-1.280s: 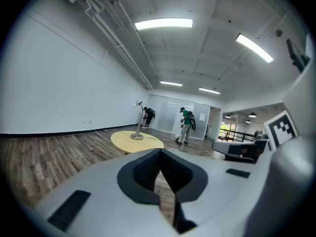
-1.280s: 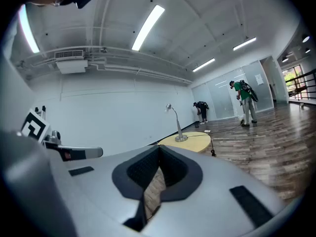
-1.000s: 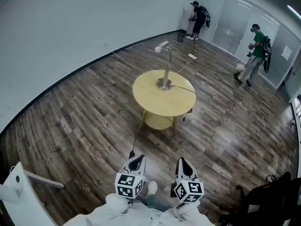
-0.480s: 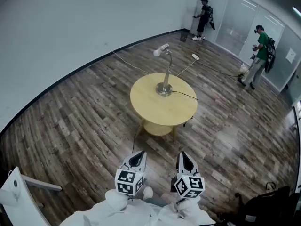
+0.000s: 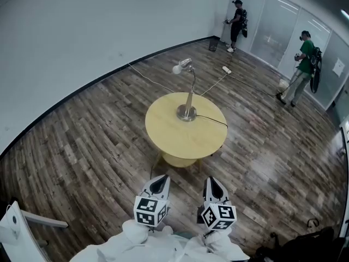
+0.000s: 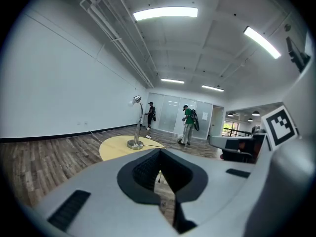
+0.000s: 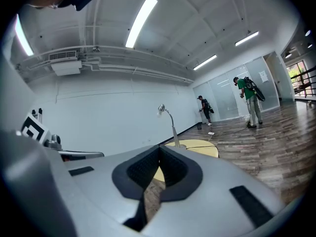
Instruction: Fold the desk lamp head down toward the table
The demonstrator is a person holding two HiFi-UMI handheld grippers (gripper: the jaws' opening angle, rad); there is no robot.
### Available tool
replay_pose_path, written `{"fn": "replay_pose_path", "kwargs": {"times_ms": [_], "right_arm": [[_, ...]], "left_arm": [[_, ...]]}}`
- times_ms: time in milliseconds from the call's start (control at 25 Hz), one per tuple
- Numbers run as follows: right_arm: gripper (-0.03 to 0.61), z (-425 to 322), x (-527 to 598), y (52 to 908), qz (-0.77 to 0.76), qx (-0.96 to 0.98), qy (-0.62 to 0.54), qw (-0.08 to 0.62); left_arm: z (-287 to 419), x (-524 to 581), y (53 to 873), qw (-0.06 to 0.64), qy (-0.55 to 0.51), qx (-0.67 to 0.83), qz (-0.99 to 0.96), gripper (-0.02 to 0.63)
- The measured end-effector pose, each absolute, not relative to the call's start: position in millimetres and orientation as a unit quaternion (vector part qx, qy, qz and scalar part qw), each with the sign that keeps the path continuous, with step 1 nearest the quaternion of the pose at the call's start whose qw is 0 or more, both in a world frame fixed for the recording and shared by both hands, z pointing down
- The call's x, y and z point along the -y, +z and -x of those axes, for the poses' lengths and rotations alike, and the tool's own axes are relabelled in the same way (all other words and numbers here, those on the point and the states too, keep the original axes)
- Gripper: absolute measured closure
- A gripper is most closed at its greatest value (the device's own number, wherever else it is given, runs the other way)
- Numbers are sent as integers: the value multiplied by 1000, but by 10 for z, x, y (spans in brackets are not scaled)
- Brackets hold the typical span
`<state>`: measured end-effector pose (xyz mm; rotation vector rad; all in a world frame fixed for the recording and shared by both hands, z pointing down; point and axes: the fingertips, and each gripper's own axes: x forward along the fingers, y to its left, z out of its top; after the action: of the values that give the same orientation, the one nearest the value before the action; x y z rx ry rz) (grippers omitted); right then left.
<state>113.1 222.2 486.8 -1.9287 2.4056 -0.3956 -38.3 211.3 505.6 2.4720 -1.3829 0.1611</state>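
The desk lamp (image 5: 188,90) stands upright on a round yellow table (image 5: 177,141) in the middle of a room with a wood-plank floor (image 5: 82,146). Its round metal base sits toward the far side of the tabletop. A thin neck rises from the base and curves over at the top to a small head (image 5: 182,66), which is raised and points left in the head view. A black cord (image 5: 211,119) runs from the base across the tabletop to its right edge.

The left gripper (image 5: 160,180) and right gripper (image 5: 211,182) are side by side at the bottom of the head view. They are held in white-sleeved arms, point toward the table and are well apart from it. Each one's fingers are pressed together at the tips with nothing between them. Each carries a cube printed with black-and-white square patterns, no words.

At the far wall are a person in black (image 5: 236,18) and a person in a green shirt (image 5: 306,55). A white power strip (image 5: 226,69) lies on the floor behind the table.
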Motion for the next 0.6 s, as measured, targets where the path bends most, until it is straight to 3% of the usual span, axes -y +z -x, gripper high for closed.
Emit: {"fn": "replay_pose_path", "kwargs": {"times_ms": [600], "right_arm": [[566, -1272, -1629, 5078, 613, -775, -153, 18]], "left_arm": [[277, -1539, 5151, 153, 68, 496, -852, 614]]}}
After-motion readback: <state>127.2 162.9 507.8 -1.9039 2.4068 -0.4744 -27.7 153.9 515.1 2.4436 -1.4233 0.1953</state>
